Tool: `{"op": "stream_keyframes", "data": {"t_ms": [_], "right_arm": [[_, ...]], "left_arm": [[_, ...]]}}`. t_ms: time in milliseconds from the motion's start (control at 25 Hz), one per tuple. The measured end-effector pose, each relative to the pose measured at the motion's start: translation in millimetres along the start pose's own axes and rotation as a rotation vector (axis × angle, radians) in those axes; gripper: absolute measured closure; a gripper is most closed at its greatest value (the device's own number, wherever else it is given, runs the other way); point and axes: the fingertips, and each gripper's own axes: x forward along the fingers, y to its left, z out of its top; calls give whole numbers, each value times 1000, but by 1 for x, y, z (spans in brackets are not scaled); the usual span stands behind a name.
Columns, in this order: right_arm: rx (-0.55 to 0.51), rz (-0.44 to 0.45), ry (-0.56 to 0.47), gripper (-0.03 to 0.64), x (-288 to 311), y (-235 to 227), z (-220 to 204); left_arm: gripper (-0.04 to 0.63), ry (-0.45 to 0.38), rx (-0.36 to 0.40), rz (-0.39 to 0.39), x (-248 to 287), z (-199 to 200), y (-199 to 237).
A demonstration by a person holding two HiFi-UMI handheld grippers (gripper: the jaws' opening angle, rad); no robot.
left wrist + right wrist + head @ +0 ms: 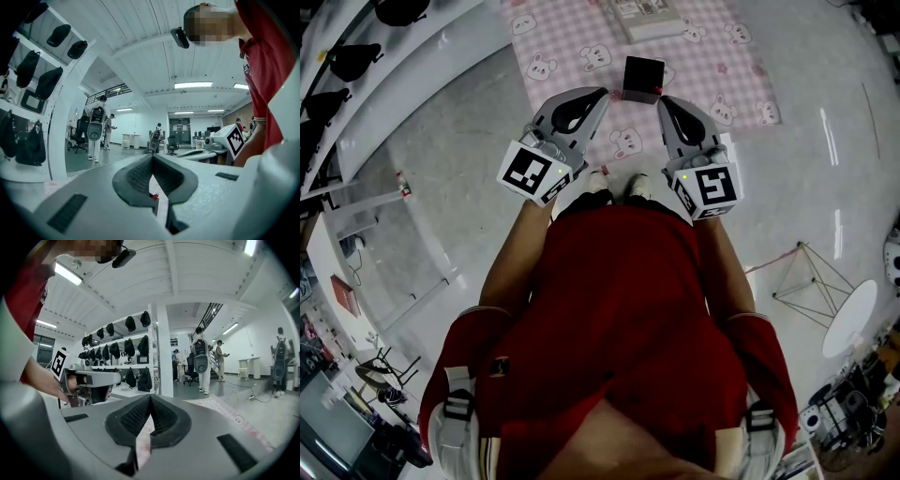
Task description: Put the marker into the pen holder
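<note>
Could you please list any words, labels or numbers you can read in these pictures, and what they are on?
None can be read.
Cubes on the left gripper and right gripper: square patterns only, no letters.
White box on the checked mat: print too small.

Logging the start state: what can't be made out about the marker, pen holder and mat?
Marker: found in no view; a red speck past the shut left gripper is too small to name.
Black cube pen holder: inside too dark and small in the head view; jaws mostly hide it in both gripper views.
Pale flat box on the pink checked mat: cut by the head view's top edge.
</note>
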Motion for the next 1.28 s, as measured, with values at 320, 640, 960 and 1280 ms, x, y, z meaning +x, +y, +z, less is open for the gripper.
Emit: {"op": "stream_keyframes", "data": {"t_ms": [320,640,960,1280], "right_arm": [[-3,7,-12,618,-7,4,9],[4,5,-5,618,-9,7,6],[8,-5,-8,618,-10,4,7],[9,-8,0,618,-8,3,1]], "left_arm": [[589,-2,-3,-4,1,0,-2],[589,-2,-6,5,-4,-1,0],[589,-5,-9,14,-5,0,1],[589,-2,-12,15,-5,-4,4]]}}
